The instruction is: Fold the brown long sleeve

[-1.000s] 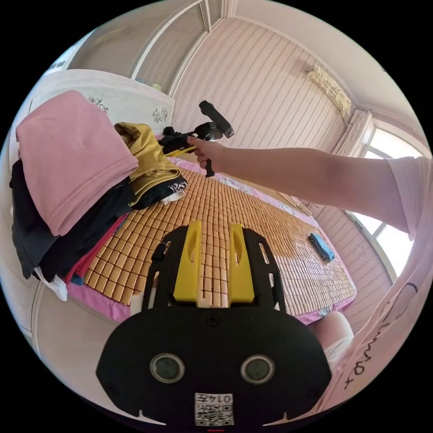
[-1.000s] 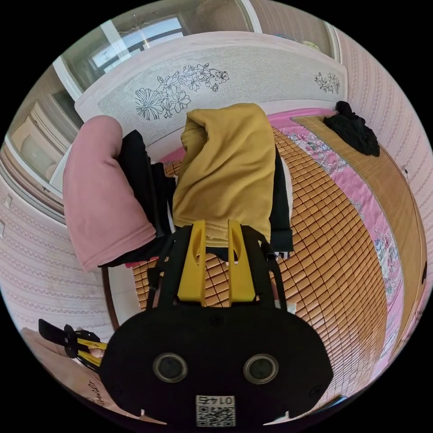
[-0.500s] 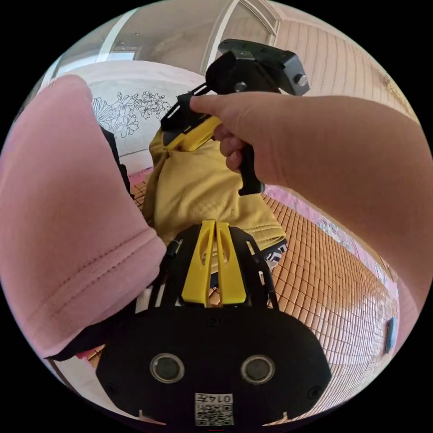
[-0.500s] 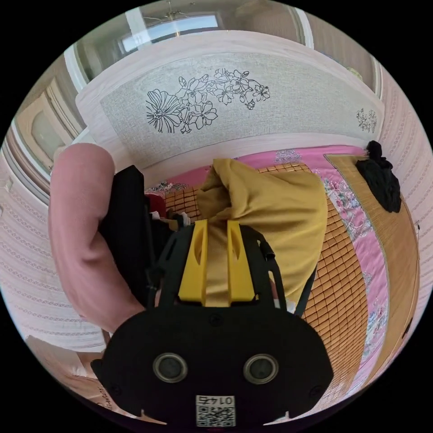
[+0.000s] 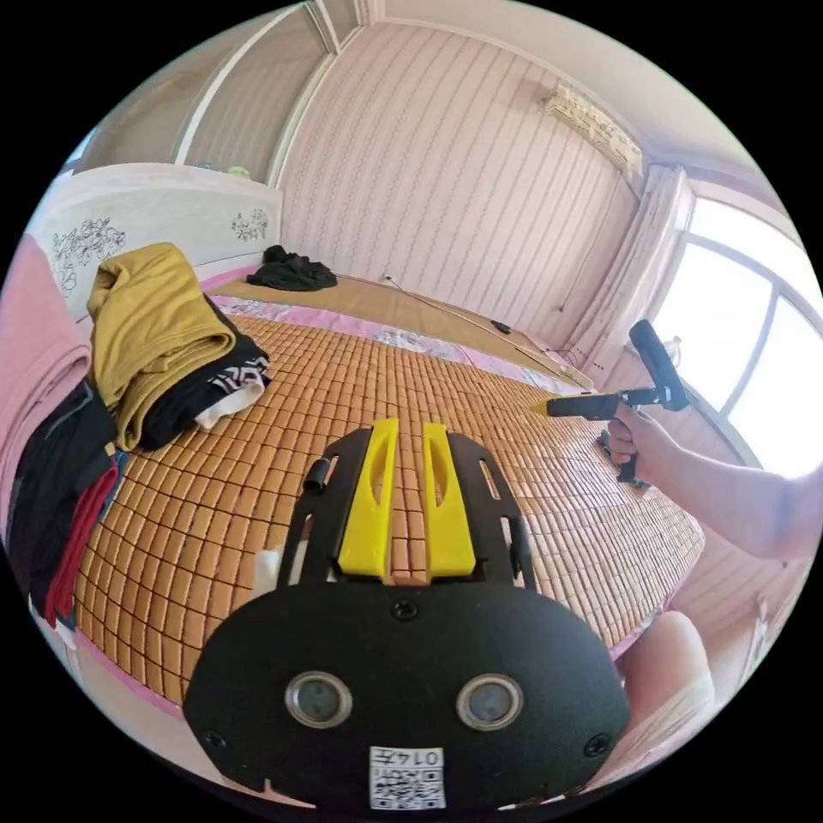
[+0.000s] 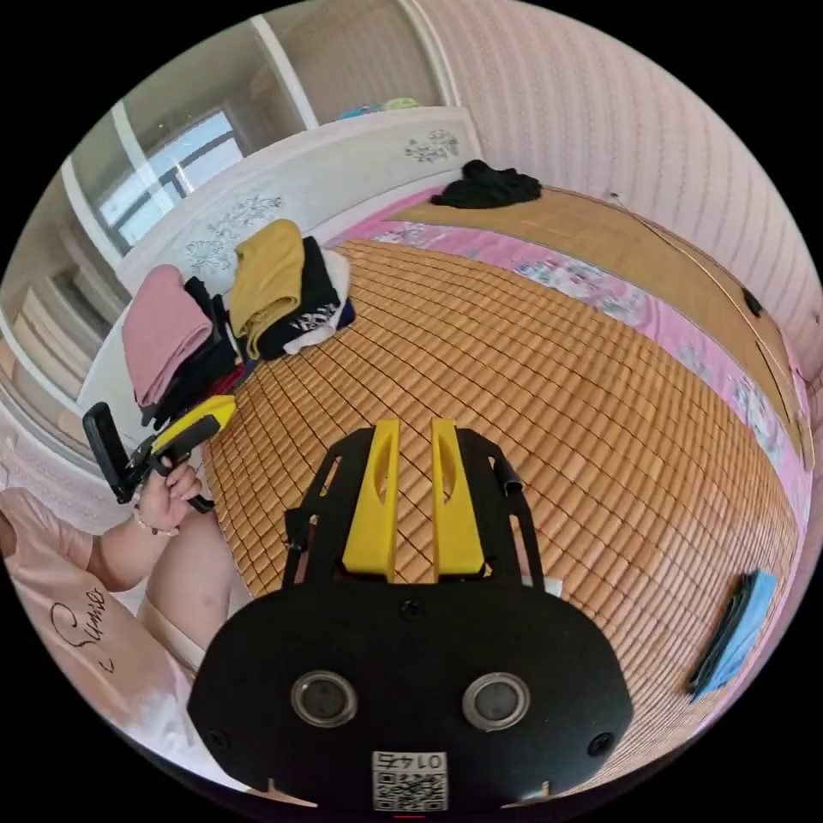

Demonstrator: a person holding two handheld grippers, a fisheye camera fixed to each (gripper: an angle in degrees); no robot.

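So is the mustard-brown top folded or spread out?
Folded: the mustard-brown top sits bunched in layers atop a clothes pile, in neither gripper.

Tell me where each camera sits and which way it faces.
Left gripper view: rides the left tool, facing across the bamboo mat toward the striped wall; the person's hand holds the right tool at right.
Right gripper view: rides the right tool, facing down the mat toward the headboard; the person's hand holds the left tool.
Shared: mat, mustard garment, pink garment.
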